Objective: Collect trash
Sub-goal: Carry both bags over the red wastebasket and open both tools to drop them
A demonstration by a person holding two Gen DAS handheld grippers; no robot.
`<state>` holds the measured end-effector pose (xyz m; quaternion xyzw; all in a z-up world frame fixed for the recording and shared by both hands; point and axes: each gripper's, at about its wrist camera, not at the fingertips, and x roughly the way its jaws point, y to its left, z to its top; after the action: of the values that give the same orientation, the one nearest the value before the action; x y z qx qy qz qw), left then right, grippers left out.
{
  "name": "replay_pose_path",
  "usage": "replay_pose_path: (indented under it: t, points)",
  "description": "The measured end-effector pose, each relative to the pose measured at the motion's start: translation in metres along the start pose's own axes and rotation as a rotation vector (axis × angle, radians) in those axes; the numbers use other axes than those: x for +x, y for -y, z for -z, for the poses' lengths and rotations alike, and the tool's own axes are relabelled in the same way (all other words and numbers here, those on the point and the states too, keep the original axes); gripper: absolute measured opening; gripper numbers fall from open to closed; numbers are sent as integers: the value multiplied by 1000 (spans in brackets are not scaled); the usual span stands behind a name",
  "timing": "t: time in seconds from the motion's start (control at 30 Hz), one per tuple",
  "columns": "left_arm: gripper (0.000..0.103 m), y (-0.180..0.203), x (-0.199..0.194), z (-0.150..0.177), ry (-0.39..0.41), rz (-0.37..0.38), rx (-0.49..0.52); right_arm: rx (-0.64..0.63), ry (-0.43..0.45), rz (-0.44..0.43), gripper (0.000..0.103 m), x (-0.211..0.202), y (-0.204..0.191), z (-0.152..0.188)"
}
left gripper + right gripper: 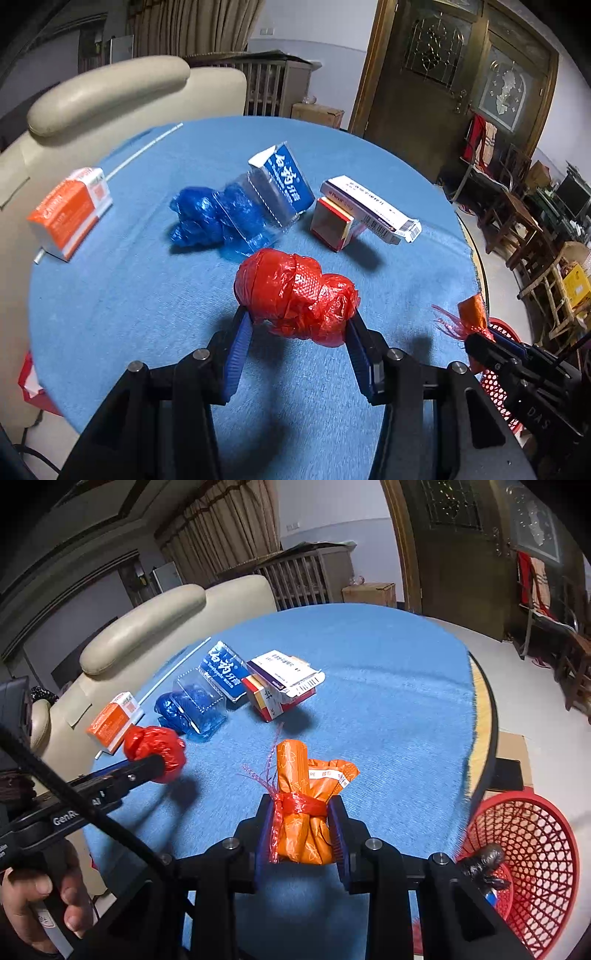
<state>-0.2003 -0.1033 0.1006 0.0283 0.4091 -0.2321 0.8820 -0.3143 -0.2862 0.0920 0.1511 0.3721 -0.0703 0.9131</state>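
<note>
My left gripper (297, 325) is shut on a crumpled red plastic bag (295, 293) and holds it just above the blue tablecloth (147, 295). It also shows in the right wrist view (155, 751). My right gripper (303, 825) is shut on an orange wrapper bundle (306, 805) tied with red net string. The bundle also shows at the right of the left wrist view (471, 310). A red mesh basket (532, 853) stands below the table's right edge, with a dark bag inside.
On the table lie an orange-white box (72, 212), a blue plastic wad in clear packaging (221, 218), a blue toothpaste box (286, 177), a white box on a red box (354, 214) and a thin white stick (147, 147). A beige sofa (107, 96) stands behind.
</note>
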Motion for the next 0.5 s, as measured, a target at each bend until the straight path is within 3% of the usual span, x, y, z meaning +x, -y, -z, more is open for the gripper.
replay_pose_path:
  t: [0.5]
  points:
    - [52,28,-29,-2,41,-1,70,57,57,36,31,-38,28,7]
